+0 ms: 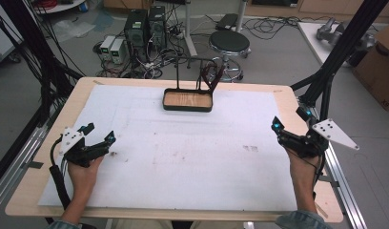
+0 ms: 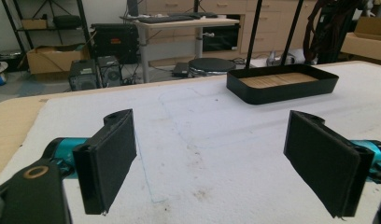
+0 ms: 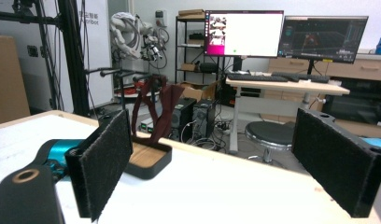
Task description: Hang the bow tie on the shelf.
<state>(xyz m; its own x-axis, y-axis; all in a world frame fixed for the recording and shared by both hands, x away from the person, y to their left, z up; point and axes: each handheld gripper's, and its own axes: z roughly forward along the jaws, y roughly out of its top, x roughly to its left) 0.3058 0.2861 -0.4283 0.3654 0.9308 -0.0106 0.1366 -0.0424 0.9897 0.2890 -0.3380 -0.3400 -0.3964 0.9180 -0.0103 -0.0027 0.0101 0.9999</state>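
**Both grippers wide open, nothing held; tray at far edge of mat**

My left hand (image 1: 83,171) and right hand (image 1: 301,174) come in over the near edge of the table (image 1: 30,188), one at each side of the white mat (image 1: 183,162). My left gripper (image 1: 98,134) sits low over the mat's left part, jaws spread wide, nothing between them. In the left gripper view its two black pads (image 2: 115,158) stand far apart with bare, faintly stained mat between.

My right gripper (image 1: 288,121) is at the mat's right edge, near the table's right side, grey three-cornered plate (image 1: 334,133) on top. Jaws also fully spread and empty; in the right gripper view the pads (image 3: 107,161) frame open air and the table's far edge.

Well beyond both grippers, at the middle of the mat's far edge, stands a black tray (image 1: 166,106) with a wooden floor. A thin black frame (image 1: 189,59) rises from it, and dark red straps (image 1: 211,74) hang from the frame's right end. The tray is well apart from either gripper.

Past the table: a round stool (image 1: 229,43), computer towers (image 1: 146,26), tangled cables on the floor.
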